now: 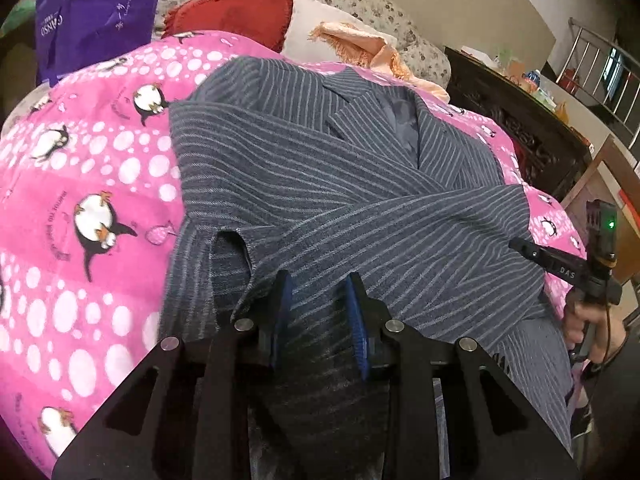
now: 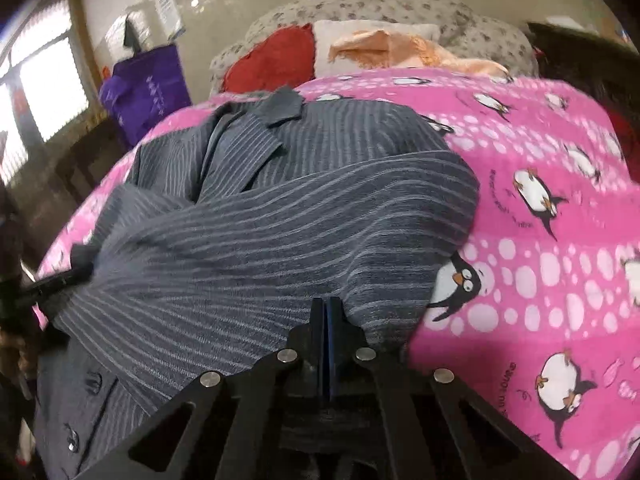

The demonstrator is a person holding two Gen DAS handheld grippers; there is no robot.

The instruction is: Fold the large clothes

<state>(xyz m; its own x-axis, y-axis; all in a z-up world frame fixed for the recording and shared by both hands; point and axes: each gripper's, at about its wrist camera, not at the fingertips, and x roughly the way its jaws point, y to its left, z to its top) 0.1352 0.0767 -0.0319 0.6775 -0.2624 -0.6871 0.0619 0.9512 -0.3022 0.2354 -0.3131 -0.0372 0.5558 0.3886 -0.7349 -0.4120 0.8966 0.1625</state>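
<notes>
A grey striped jacket (image 1: 320, 184) lies spread on a pink penguin blanket (image 1: 92, 184), collar at the far end and one sleeve folded across its front. My left gripper (image 1: 318, 284) hovers over the jacket's near part, its blue pads apart and pressing on nothing, with cloth showing below the gap. In the right wrist view the same jacket (image 2: 260, 232) fills the middle, and my right gripper (image 2: 327, 306) is shut at the folded sleeve's near edge, no cloth visible between its pads. The right gripper (image 1: 518, 245), held by a hand, touches the sleeve end. The left gripper (image 2: 78, 266) is blurred at the left.
Beyond the blanket (image 2: 540, 208) sit a red cushion (image 1: 236, 12), a white pillow (image 1: 320, 20), an orange cloth (image 1: 360, 46) and a floral quilt (image 1: 384, 4). A purple bag (image 1: 92, 12) stands at the far left. A dark carved cabinet (image 1: 516, 124) borders the bed's right side.
</notes>
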